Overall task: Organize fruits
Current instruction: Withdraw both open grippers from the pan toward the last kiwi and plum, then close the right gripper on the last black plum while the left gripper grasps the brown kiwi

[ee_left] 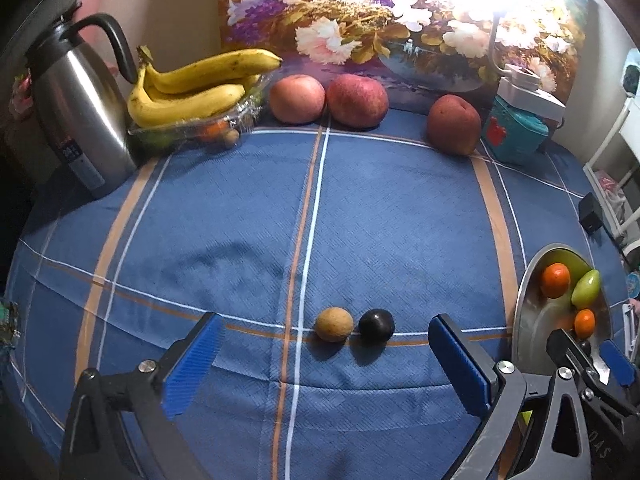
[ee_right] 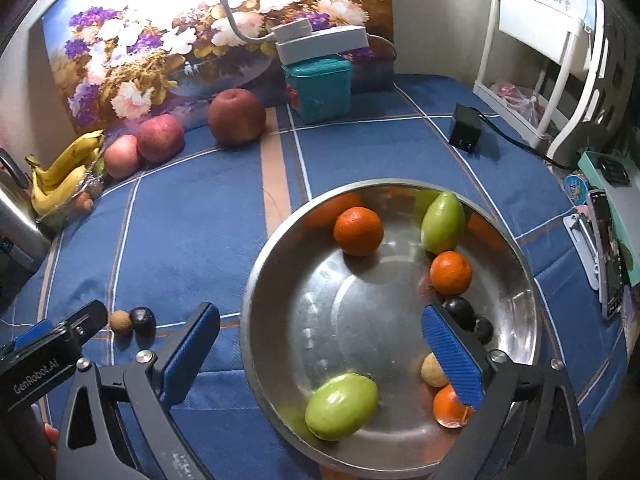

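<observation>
A tan longan and a dark plum lie side by side on the blue cloth, just ahead of my open, empty left gripper. Both also show in the right wrist view, longan and plum. My right gripper is open and empty over the steel bowl. The bowl holds two green fruits, several oranges, dark plums and a longan. The bowl sits at the left wrist view's right edge.
At the back stand three apples, bananas on a plastic tray, a steel kettle, a teal box with a lamp, and a floral picture. A black adapter and white shelf are on the right.
</observation>
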The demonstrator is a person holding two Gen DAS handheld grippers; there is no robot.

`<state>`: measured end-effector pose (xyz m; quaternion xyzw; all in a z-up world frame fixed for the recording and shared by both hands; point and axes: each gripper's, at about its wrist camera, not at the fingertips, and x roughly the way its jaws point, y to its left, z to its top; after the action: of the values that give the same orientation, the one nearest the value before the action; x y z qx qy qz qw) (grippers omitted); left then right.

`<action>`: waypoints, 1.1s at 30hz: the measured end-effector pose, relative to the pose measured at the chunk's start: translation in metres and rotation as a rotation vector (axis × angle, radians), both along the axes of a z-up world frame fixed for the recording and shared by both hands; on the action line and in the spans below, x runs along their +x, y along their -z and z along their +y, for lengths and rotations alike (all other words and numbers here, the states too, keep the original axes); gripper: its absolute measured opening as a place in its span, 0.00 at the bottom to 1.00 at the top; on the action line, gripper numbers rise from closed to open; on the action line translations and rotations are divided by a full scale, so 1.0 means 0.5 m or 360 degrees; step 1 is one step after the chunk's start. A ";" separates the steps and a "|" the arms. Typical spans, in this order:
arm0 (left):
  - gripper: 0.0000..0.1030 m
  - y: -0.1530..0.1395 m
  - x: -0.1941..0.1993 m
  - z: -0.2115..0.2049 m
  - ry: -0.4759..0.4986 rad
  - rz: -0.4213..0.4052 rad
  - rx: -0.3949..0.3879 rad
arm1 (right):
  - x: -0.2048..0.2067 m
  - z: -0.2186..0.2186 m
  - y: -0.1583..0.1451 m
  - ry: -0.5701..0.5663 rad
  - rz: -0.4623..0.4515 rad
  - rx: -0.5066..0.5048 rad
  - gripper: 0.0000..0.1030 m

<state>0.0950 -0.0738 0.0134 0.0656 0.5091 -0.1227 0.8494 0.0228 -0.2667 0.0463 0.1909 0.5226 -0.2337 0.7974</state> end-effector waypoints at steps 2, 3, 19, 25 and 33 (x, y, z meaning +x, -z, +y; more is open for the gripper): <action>1.00 -0.007 -0.001 0.001 -0.0007 -0.0024 -0.0007 | 0.002 0.006 0.000 -0.0019 -0.0003 -0.0015 0.98; 1.00 -0.011 -0.001 0.002 -0.0014 -0.0037 -0.0002 | 0.002 0.008 0.000 -0.0026 -0.0007 -0.0015 0.98; 1.00 -0.011 0.020 0.028 -0.0099 -0.0075 0.0091 | 0.014 0.063 -0.006 -0.0173 -0.0110 0.0009 0.98; 1.00 -0.002 0.032 0.048 -0.0105 -0.0087 0.0152 | 0.024 0.085 -0.003 -0.0208 -0.0158 0.0063 0.98; 1.00 0.017 0.046 0.075 -0.0115 -0.0077 0.0163 | 0.051 0.132 -0.001 -0.0309 -0.0167 0.0009 0.98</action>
<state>0.1179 -0.0363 0.0047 0.0935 0.4962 -0.0641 0.8608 0.0483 -0.2010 0.0469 0.1538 0.4967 -0.1436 0.8420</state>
